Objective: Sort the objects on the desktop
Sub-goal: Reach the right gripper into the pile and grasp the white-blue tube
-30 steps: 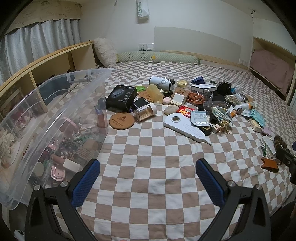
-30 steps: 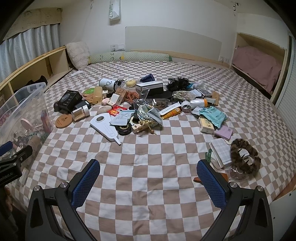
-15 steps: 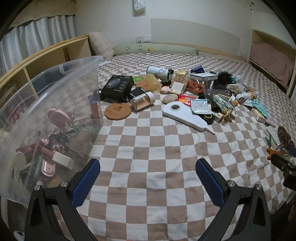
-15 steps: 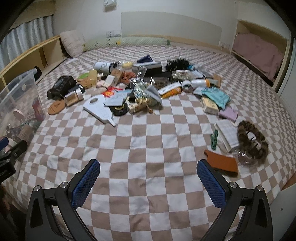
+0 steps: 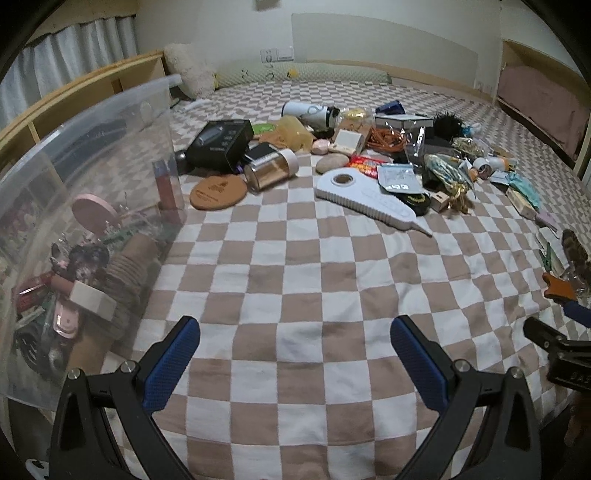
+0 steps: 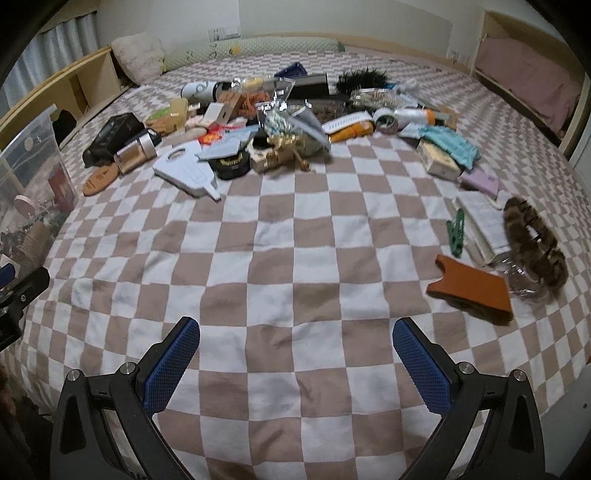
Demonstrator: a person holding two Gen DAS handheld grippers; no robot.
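Storage bin (image 5: 110,122) left of clutter pile (image 5: 369,147) on bedspread (image 5: 295,280).

A brown-and-white checkered bedspread (image 5: 295,266) fills the room. Behind it runs a pale wall (image 5: 221,26); left of it, wooden shelving (image 5: 92,85) under white curtains (image 5: 74,48).

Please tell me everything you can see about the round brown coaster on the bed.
The coaster is a thin round disc, brown like cork or wood, with a small dark print in its middle that is too small to read. It lies flat on the checked bedcover, at the left end of the pile of things, near the clear plastic box. A glass jar lies on its side just beyond it; whether they touch is unclear. Neither claw is near it.
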